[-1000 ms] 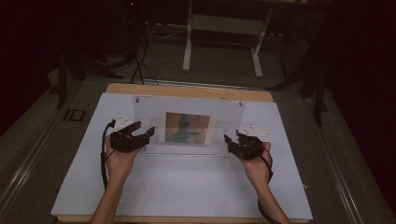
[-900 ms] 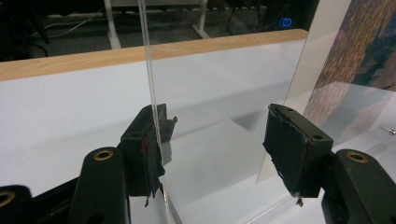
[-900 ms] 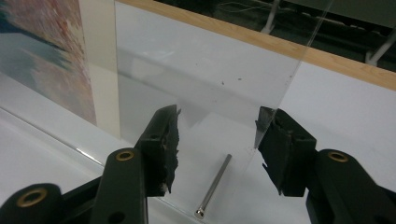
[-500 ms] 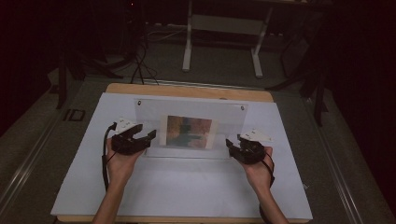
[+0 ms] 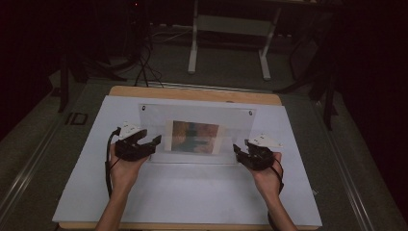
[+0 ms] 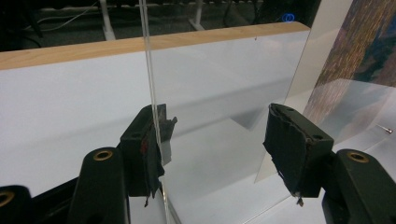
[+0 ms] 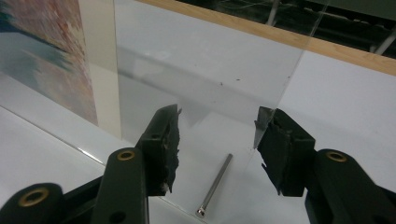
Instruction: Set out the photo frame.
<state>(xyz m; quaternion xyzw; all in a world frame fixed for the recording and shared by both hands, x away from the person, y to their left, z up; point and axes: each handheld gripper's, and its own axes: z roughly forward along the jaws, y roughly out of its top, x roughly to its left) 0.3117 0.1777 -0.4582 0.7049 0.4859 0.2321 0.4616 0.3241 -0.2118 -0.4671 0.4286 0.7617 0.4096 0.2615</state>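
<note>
A clear acrylic panel [image 5: 154, 120] holding a colourful picture [image 5: 195, 137] with a pale border stands tilted up from the white table cover [image 5: 192, 192]. My left gripper [image 5: 150, 137] is at the panel's left edge. In the left gripper view its jaws [image 6: 215, 135] stand wide apart, and the panel's edge [image 6: 150, 70] runs along one pad while the other pad is well clear. My right gripper [image 5: 242, 146] is at the panel's right edge, jaws open [image 7: 217, 126]. The panel's edge [image 7: 285, 88] comes down to one fingertip without being pinched.
A thin metal pin [image 7: 215, 186] lies on the white cover between the right jaws, under the panel. The table's wooden far rim [image 5: 192, 94] shows behind the panel. A desk frame [image 5: 231, 29] and cables [image 5: 144, 67] stand on the dark floor beyond.
The panel's near edge and the picture now reach a little closer to the person. The right gripper has slipped slightly nearer too. The left gripper has stayed put.
</note>
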